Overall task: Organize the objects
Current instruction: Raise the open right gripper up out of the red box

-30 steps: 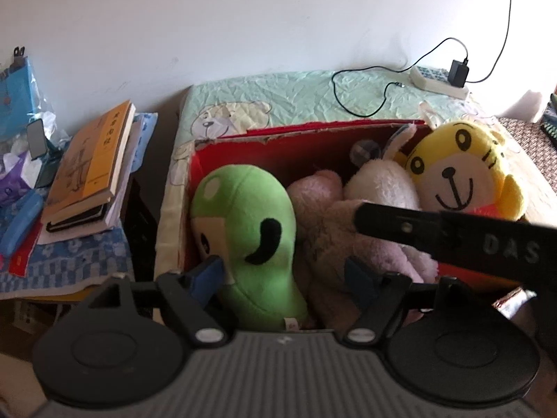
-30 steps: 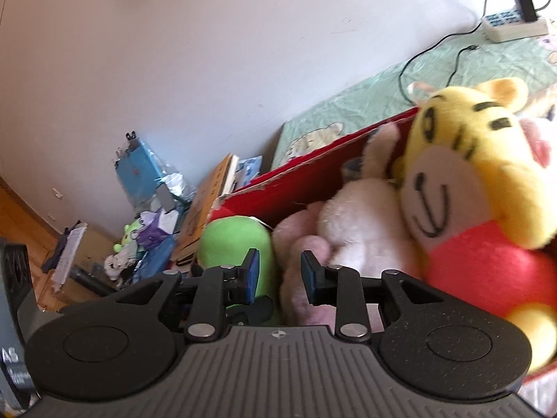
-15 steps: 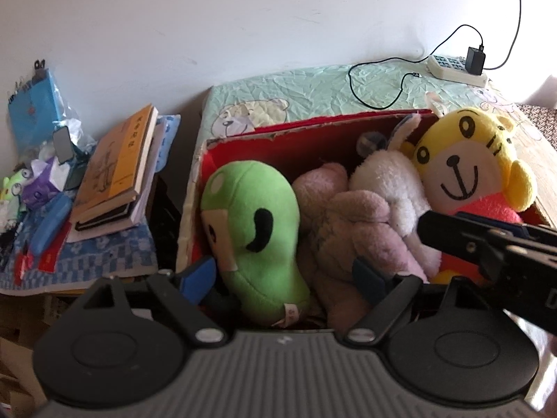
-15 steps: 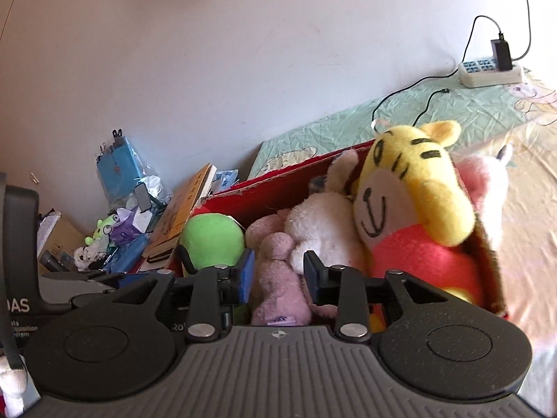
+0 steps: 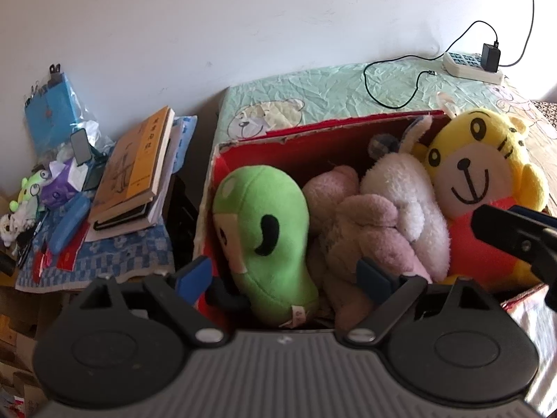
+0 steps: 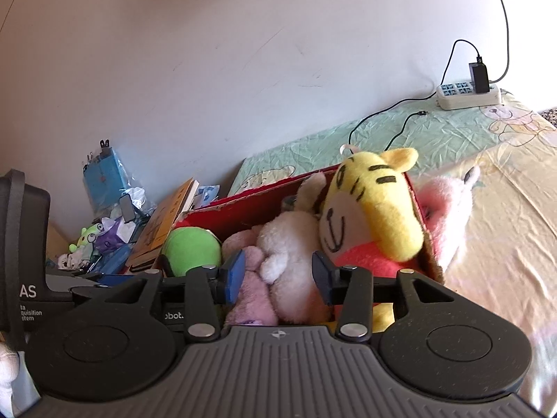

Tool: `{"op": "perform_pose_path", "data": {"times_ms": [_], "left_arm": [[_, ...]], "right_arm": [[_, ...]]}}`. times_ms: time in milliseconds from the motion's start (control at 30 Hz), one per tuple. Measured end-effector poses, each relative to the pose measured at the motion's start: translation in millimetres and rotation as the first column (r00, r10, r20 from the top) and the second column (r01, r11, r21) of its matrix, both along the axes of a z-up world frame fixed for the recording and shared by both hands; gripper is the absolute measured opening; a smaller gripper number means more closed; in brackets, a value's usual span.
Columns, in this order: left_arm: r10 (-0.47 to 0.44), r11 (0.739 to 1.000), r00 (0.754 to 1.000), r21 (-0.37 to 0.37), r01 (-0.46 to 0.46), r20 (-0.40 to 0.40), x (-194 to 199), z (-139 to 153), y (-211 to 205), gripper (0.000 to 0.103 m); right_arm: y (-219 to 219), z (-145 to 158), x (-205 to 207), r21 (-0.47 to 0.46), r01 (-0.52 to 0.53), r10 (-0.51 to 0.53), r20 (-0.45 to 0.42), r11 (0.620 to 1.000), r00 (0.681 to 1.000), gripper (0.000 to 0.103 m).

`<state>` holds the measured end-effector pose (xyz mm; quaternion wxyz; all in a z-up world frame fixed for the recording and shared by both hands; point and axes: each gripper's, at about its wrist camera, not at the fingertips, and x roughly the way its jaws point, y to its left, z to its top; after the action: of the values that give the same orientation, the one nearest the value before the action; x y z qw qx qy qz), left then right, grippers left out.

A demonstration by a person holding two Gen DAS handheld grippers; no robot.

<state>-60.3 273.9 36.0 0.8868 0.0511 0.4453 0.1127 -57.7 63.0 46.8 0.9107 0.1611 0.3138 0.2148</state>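
Hand-held grippers angled down over red box (image 5: 313, 146) of plush toys, both jaws just widened, empty.

- Left gripper (image 5: 283, 278): tilted steeply downward, jaws spread wide, just been opening further, blue pads clear of any grip, nothing pressed between them.
- Right gripper (image 6: 276, 280): angled gently downward, jaws parted, just been opening, nothing clamped between the pads.
- Right gripper's black body visible off to the right of the left jaws, close by.
- Left gripper's dark housing at the far left of the right jaws.
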Motion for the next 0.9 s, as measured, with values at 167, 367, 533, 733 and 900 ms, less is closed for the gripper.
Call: {"op": "perform_pose_path", "data": {"times_ms": [167,367,533,733,900], "left_arm": [[0.030,0.999,1.000,0.012,-0.030,-0.004,1.9,1.3,-3.1,0.091],[0.092,0.996,0.996,0.015,-0.092,0.000,3.7,5.5,-10.7,0.091],[0.136,0.991,0.991,0.008,-0.136,-0.011,6.8,4.0,-21.6,0.091],[0.160,0.987,0.987,-0.016,-0.160,-0.021,8.1,3.4,-33.3,0.091],[0.173,0.985,0.985,-0.018,-0.174,-0.020,8.7,2.5,-38.7,0.091]], "right_arm": [[-2.6,-1.5,8.5,-0.003,-0.035,0.035,-0.010,0.999,0.999,0.045],[-11.5,0.4,17.8,-0.013,-0.107,0.107,-0.011,0.994,0.994,0.045],[-23.6,3.0,21.1,-0.023,-0.152,0.151,-0.012,0.988,0.988,0.045],[-36.9,4.8,24.3,-0.017,-0.182,0.181,-0.015,0.983,0.983,0.045],[-42.7,5.7,24.6,-0.019,-0.189,0.189,-0.016,0.982,0.982,0.045]]}}
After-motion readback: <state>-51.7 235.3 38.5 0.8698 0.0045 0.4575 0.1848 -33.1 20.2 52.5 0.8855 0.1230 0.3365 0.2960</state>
